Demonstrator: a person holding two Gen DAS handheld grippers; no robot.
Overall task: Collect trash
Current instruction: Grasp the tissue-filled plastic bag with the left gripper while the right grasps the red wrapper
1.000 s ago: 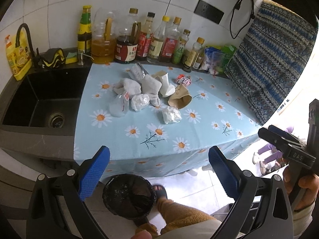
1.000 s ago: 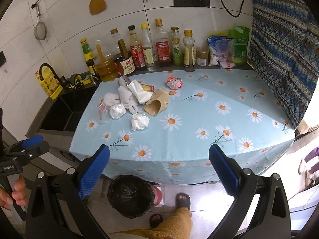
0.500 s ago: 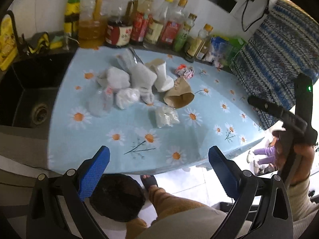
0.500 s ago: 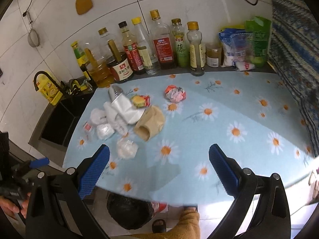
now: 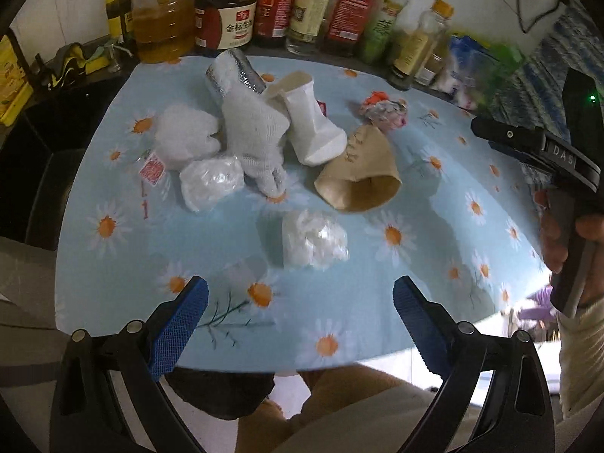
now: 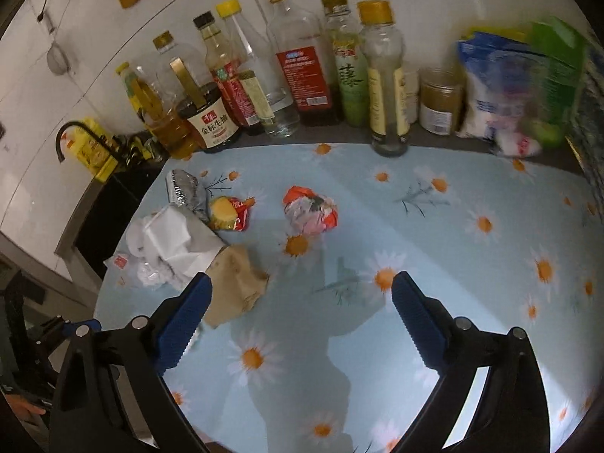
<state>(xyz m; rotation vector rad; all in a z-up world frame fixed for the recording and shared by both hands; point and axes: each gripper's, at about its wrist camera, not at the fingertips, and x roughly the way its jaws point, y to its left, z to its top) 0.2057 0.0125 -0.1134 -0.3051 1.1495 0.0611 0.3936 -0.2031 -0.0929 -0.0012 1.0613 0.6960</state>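
While nothing has yet been picked up, the left-wrist view shows the left gripper (image 5: 300,300) with its blue-padded jaws spread wide and empty over the near edge of the daisy-printed light blue tablecloth (image 5: 434,204), so I judge the step in hand to be the approach to a first piece of trash; the crumpled clear plastic wad (image 5: 313,239) lies just above the jaws at lower centre, with the flattened brown paper cup (image 5: 358,177) up and to its right, a white knitted glove (image 5: 256,139) and a folded white paper carton (image 5: 309,124) in the centre, and a second wad of clear plastic film (image 5: 209,181) at centre left. A dark bin (image 5: 222,392) shows at the bottom edge, below the table, and the next move likely calls for lowering the jaws around the nearest wad and closing gently, since it looks light and crushable. At the right edge a hand holds the right gripper (image 5: 536,147), whose body reads "DAS". In the right-wrist view the same gripper's jaws stand wide and empty at the bottom of the frame, over the cloth, with the brown cup at lower left and a crumpled red and white wrapper (image 6: 309,209) in the centre. A brown soy sauce bottle (image 6: 213,120) at upper left carries "金标生抽"; other labels are too blurred to read
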